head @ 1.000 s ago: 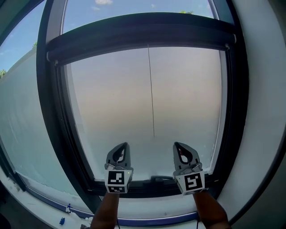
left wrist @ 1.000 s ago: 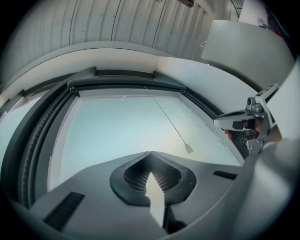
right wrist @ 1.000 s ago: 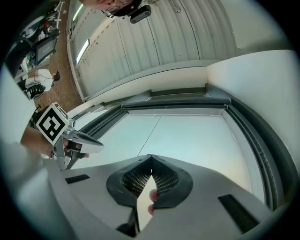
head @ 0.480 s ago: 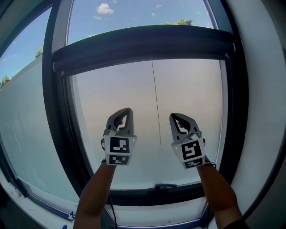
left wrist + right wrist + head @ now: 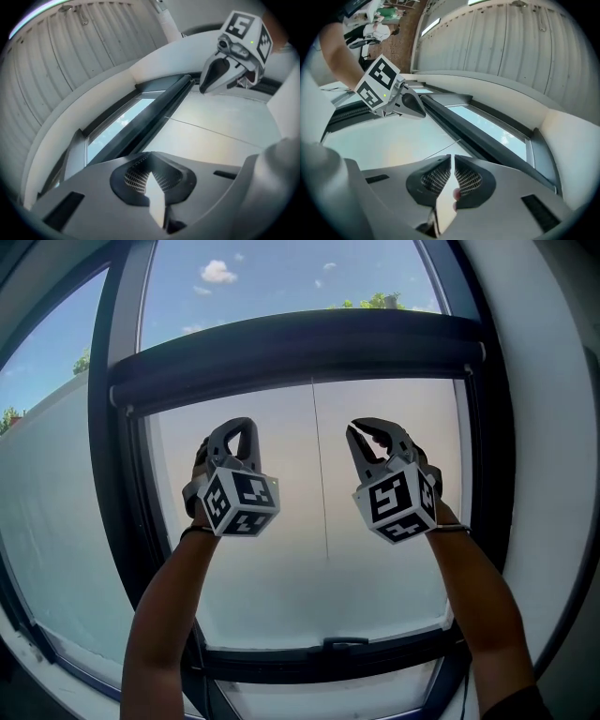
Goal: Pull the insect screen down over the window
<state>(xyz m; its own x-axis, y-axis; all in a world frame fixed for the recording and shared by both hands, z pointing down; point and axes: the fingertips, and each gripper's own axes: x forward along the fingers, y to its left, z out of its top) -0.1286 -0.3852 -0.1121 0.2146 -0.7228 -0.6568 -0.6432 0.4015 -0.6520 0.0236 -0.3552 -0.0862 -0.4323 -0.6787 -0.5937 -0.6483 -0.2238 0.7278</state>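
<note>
Insect screen: seen as a dark horizontal bar of the insect screen [image 5: 300, 348], spanning the window just above the tips of both grippers, near the top of the opening.
Cord: thin grey cord [image 5: 319, 474], hanging straight down from the bar's middle, between the two grippers, touching neither.
Surface below the bar: pale hazy sheet [image 5: 281, 559] behind both grippers and reaching down past them; glass or mesh, cannot tell.
Left gripper: grey left gripper [image 5: 241, 425], held high on a bare forearm, tips pointing up towards the bar, jaws clenched together with nothing between them, clear of bar and cord.
Right gripper: grey right gripper [image 5: 356, 430], level with the left one on the other side of the cord, tips tilted up and inward, jaws pressed together and empty.
Marker cubes: black-and-white square-marker cubes [image 5: 239, 502] at the base of each gripper, facing the head camera.
Lower rail: small black handle [image 5: 345, 645] on the bottom sash, well below both grippers and between the forearms.
Frame: dark window frame [image 5: 114, 484], outside the left gripper and outside the right one.
Beyond the bar: blue sky with small white clouds [image 5: 281, 282] above the grippers.
Overhead: pale ribbed ceiling [image 5: 70, 56] in both gripper views.
</note>
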